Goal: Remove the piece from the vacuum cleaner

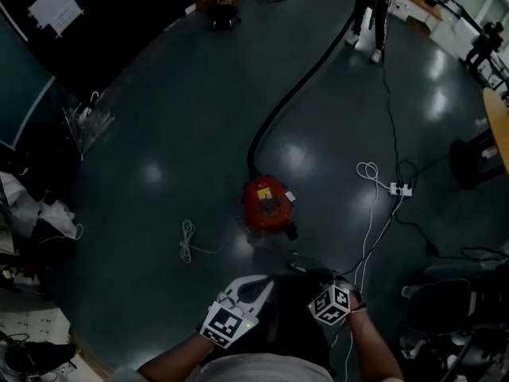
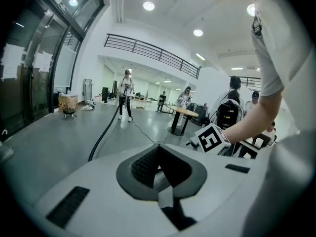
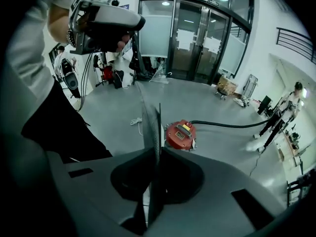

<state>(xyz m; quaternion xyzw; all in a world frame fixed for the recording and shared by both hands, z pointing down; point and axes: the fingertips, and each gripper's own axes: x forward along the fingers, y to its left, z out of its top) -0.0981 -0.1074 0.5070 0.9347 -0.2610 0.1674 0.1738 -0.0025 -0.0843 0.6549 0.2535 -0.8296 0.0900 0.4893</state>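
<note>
A red vacuum cleaner (image 1: 266, 204) stands on the dark floor just ahead of me; it also shows in the right gripper view (image 3: 180, 135). Its black hose (image 1: 298, 86) runs away to a person (image 1: 374, 6) standing at the far end. Both grippers hover near my body, short of the vacuum. The left gripper (image 1: 266, 278) is white, with its jaws together and nothing in them. To its right, the dark right gripper (image 1: 300, 261) points at the vacuum with its jaws (image 3: 157, 106) pressed into a thin line, holding nothing. The left gripper view shows the hose (image 2: 105, 128) but not the vacuum.
A coiled white cable (image 1: 187, 241) lies left of the vacuum. A white power strip (image 1: 398, 188) with cords lies to its right. A round table (image 1: 497, 126) and a dark chair (image 1: 445, 309) stand on the right, and bags and clutter (image 1: 48, 213) on the left.
</note>
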